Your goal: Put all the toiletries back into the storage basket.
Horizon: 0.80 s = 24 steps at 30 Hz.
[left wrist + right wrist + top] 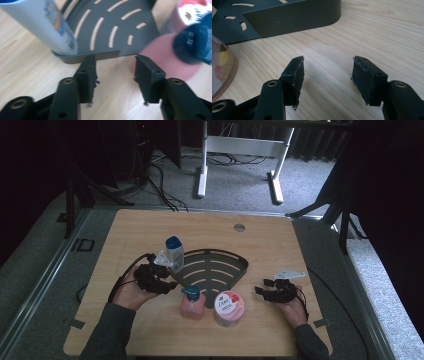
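- High view: wooden table with a dark fan-shaped slotted rack at centre. A pale bottle with a blue cap stands on the rack's left edge. A pink pump bottle and a round pink-lidded jar stand on the table just near of the rack. The left gripper sits just beside the pale bottle and the pump bottle; the right gripper rests to the right of the jar, apart from it. Jaw detail is too small to read here.
- Left gripper view: jaws spread, nothing between them, pointing at the rack's near edge. The pale bottle stands at upper left, cut off by the frame. The pump bottle is blurred at right, its label illegible.
- Right gripper view: jaws spread and empty over bare wood; the rack's wall lies far left, and a sliver of the jar is cut off at the left edge.
- Judged step: the pale bottle looks placed, with the pump bottle likely next. The next move calls for turning the left gripper right and closing on the pump bottle's body.
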Available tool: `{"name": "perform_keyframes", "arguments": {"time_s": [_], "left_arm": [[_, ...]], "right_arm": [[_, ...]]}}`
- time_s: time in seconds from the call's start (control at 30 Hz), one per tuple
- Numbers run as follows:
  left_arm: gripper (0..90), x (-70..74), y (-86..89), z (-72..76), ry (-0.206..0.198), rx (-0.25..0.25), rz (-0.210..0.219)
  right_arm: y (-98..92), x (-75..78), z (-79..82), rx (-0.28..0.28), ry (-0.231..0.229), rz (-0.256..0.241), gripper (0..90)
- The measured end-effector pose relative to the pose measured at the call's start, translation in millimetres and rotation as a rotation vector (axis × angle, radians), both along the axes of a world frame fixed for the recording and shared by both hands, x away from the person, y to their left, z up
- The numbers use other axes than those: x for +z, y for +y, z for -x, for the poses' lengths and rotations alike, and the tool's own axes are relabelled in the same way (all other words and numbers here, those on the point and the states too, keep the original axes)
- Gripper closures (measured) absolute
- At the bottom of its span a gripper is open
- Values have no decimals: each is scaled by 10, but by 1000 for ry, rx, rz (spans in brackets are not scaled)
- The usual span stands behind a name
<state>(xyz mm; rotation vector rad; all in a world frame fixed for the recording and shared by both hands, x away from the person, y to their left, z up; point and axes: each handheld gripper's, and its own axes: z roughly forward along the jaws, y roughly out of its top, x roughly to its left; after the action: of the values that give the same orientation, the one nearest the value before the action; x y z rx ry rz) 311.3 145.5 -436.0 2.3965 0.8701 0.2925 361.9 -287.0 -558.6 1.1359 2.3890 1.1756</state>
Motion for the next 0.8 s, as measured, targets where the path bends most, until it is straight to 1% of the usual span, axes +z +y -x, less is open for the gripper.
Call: {"name": "perform_keyframes", "arguments": {"time_s": [0.1, 0.23, 0.3, 0.33, 0.37, 0.43, 0.53, 0.57, 0.67, 0.73, 0.77, 0.8], "left_arm": [[628, 0, -26, 59, 17, -27, -2], [783, 10, -41, 117, 51, -67, 6], [833, 15, -46, 133, 57, -74, 6], [833, 22, -57, 161, 65, -93, 7], [873, 32, -64, 181, 63, -106, 5], [894, 53, -78, 216, 64, -124, 8], [899, 91, -99, 272, 71, -165, 33], [899, 98, -103, 280, 69, -174, 28], [900, 121, -119, 307, 59, -179, 21], [900, 121, -119, 307, 59, -179, 21], [900, 162, -125, 336, 51, -197, 27], [900, 169, -129, 339, 52, -206, 32]], "right_arm": [[-1, 0, 0, -1, 2, -2, 426], [1, 0, 1, -2, 1, -1, 425], [1, 0, 1, -2, 1, -1, 425], [1, 0, 1, -2, 1, -1, 425], [0, 0, 0, -2, 1, -2, 425], [0, 0, 0, -1, 1, -1, 425], [2, 0, 1, -2, 1, -1, 425], [2, 0, 1, -2, 1, -1, 425], [2, 0, 1, -2, 0, 0, 425], [3, 0, 2, -3, 0, 0, 425], [2, 0, 1, -2, 0, -1, 425], [1, 0, 1, -2, 1, -2, 425]]}}
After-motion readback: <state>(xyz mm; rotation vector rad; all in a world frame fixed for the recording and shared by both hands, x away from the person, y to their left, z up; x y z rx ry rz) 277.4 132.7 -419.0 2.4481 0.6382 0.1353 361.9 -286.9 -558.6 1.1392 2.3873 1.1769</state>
